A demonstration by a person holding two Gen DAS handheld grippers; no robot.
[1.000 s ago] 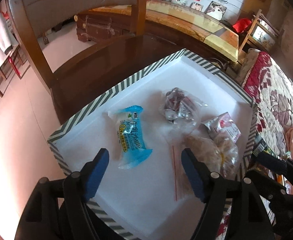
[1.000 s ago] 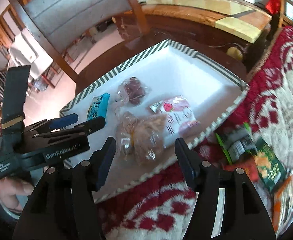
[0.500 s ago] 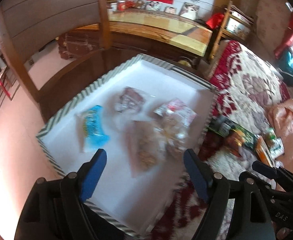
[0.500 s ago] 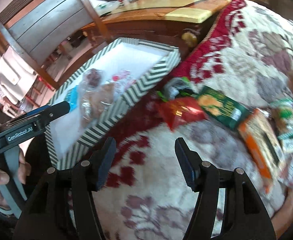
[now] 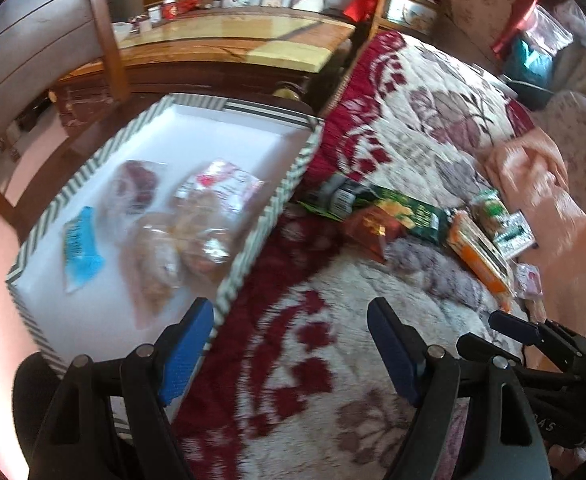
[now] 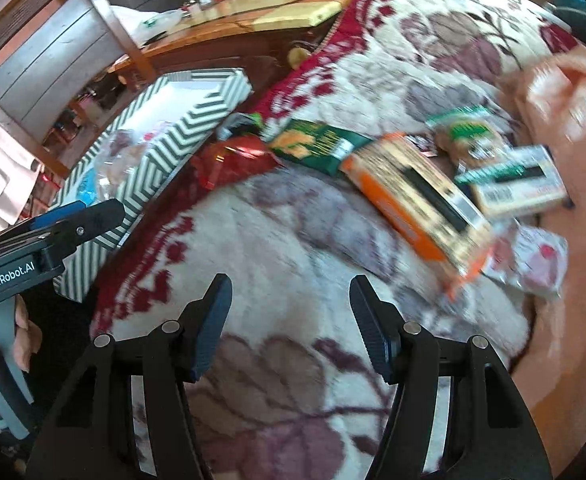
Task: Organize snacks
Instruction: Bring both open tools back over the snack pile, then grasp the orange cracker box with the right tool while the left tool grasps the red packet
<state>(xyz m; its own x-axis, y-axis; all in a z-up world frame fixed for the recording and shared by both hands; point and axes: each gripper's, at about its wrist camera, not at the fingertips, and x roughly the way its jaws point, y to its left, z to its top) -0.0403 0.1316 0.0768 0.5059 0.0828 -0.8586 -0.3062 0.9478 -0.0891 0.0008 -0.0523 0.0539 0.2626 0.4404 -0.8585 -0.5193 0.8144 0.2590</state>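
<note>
A white tray with a green-striped rim holds a blue packet, a dark-sweets bag, a pink-and-white packet and a clear bag of brown pastries. On the floral blanket lie a red packet, a green packet, an orange box and other snacks. My left gripper stands open over the blanket beside the tray's near edge. My right gripper is open and empty above bare blanket, short of the loose snacks.
A red, white and mauve floral blanket covers the bed. A peach cloth lies at the right. Behind the tray stand a wooden chair and a long wooden counter with small ornaments.
Both grippers have swung right, away from the tray and out over the blanket. The loose snacks on the blanket have come into view. Both stay empty.
</note>
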